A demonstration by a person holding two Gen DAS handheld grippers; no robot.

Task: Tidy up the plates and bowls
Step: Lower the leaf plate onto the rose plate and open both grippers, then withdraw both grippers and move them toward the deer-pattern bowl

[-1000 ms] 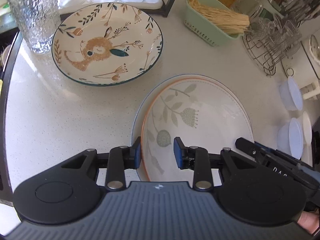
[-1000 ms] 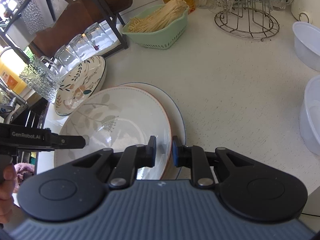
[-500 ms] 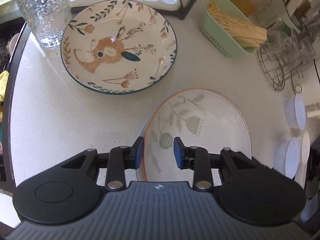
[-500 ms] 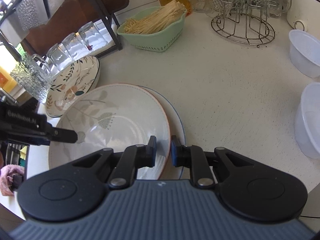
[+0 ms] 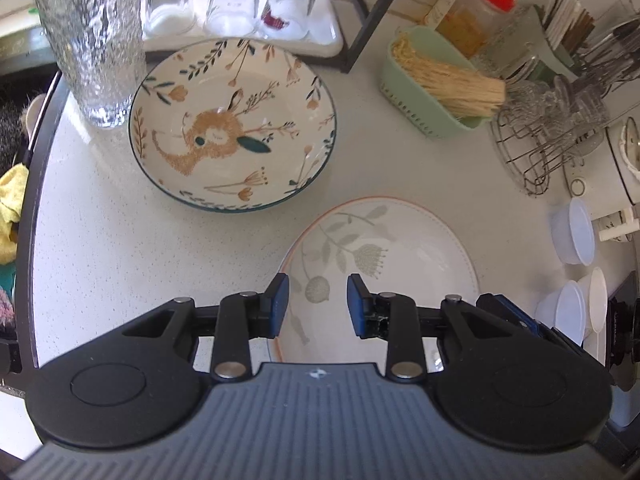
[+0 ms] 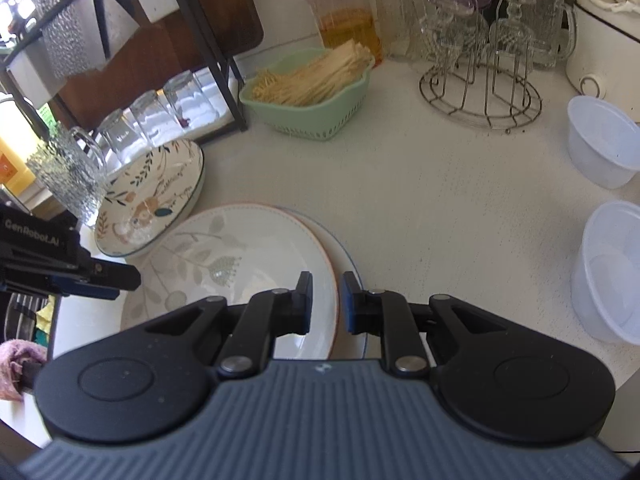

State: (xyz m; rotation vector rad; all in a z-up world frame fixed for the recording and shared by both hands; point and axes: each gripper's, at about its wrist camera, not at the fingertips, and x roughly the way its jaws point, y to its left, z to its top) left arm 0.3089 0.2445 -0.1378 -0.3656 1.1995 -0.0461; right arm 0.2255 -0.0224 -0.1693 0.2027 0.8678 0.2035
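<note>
Currently: leaf plate (image 6: 240, 256) stacked on blue-rimmed plate (image 6: 352, 276), desk (image 6: 440, 200) centre. Right gripper (image 6: 325, 304) fingers clenched on leaf plate's rim; left gripper (image 5: 316, 304) fingers released above it. Rabbit plate (image 5: 232, 124) beside.

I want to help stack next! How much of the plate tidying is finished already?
Done: the leaf-pattern plate already lies on top of a blue-rimmed plate. In hand: the right gripper pinches the leaf plate's rim, while the left gripper hangs open above its other side. Left: the bunny bowl sits alone by the tall glass, and the white plastic bowls aren't gathered yet.
</note>
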